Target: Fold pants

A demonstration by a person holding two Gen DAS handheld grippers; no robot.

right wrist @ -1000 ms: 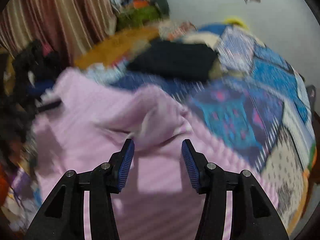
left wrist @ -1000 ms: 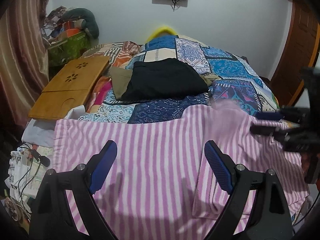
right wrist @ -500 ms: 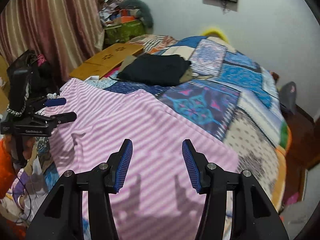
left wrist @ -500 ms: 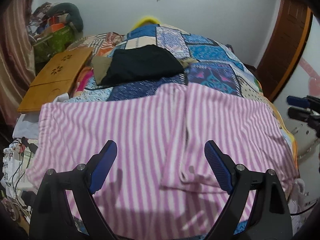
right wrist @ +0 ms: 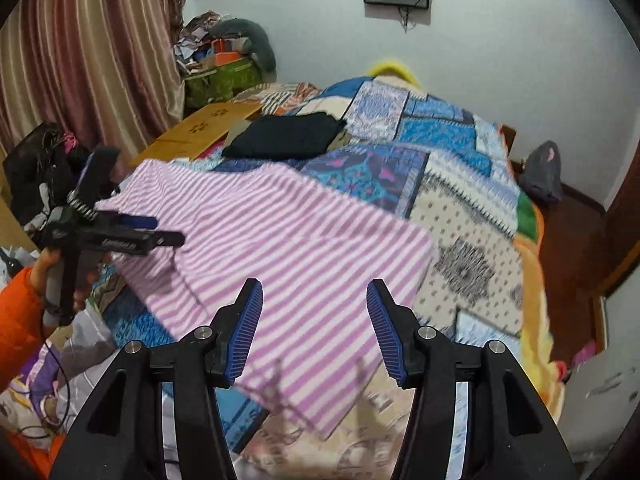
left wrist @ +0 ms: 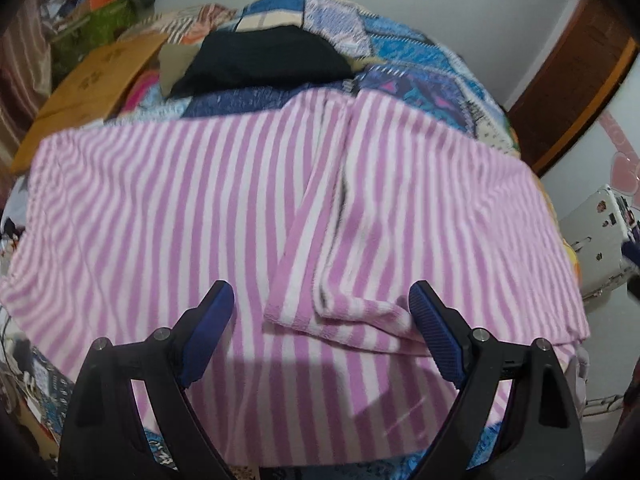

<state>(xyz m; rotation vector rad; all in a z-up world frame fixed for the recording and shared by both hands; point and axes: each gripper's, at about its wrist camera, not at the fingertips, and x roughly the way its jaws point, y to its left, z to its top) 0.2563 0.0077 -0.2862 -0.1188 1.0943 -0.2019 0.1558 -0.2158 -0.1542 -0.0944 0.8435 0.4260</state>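
The near edge of the striped pants [left wrist: 200, 208] ran out of sight behind the left gripper [left wrist: 320, 312]. A black garment [left wrist: 264, 60] covered part of a tan one, and motion blur smeared the quilt [right wrist: 460, 208] at the bed's right side.

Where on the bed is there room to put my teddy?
Free: the patchwork quilt between the striped pants and the wall, right of the black clothes. Crowded: the wooden tray side by the curtain.
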